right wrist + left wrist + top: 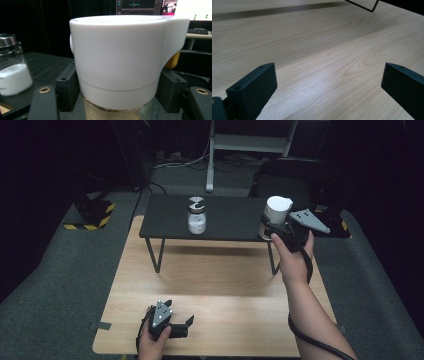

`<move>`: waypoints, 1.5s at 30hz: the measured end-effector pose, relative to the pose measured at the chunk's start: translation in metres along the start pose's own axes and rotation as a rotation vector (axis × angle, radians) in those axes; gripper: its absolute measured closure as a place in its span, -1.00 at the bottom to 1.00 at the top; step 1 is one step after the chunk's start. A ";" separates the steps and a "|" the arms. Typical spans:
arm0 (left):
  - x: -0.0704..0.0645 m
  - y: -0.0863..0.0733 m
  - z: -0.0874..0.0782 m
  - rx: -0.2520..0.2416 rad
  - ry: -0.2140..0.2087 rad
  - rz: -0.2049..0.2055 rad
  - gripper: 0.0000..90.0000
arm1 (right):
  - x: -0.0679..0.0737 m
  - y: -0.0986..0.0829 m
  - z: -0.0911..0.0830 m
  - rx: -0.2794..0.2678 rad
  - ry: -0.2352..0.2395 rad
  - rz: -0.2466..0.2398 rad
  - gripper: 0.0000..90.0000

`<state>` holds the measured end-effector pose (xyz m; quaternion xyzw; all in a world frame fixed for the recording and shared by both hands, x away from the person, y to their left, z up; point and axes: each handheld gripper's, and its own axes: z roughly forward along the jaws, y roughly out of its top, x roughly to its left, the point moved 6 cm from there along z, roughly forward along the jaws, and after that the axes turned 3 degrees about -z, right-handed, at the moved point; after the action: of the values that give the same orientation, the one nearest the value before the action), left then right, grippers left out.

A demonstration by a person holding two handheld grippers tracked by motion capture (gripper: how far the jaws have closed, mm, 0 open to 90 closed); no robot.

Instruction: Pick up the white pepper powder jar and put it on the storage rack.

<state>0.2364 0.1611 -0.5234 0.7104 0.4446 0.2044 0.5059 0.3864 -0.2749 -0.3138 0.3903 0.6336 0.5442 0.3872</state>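
White-capped bottle (120, 62) clamped between right tongs (118, 92).

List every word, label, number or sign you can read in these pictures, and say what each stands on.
None can be read.
Monitors behind the white-capped bottle: coloured graphics, too small and blurred.
Glass jar: metal lid shows a dark mark, no letters.
Floor mount: yellow-black hazard stripes, no words.

High view looks forward and down on the counter (215, 290); the left gripper view skims its wood close up.
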 end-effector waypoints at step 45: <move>0.000 0.000 0.000 -0.005 0.001 0.010 -0.99 | 0.006 -0.005 0.035 -0.002 -0.026 0.012 -0.32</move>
<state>0.2360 0.1617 -0.5236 0.7113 0.4408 0.2082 0.5063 0.4158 -0.2559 -0.3234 0.4008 0.6259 0.5419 0.3924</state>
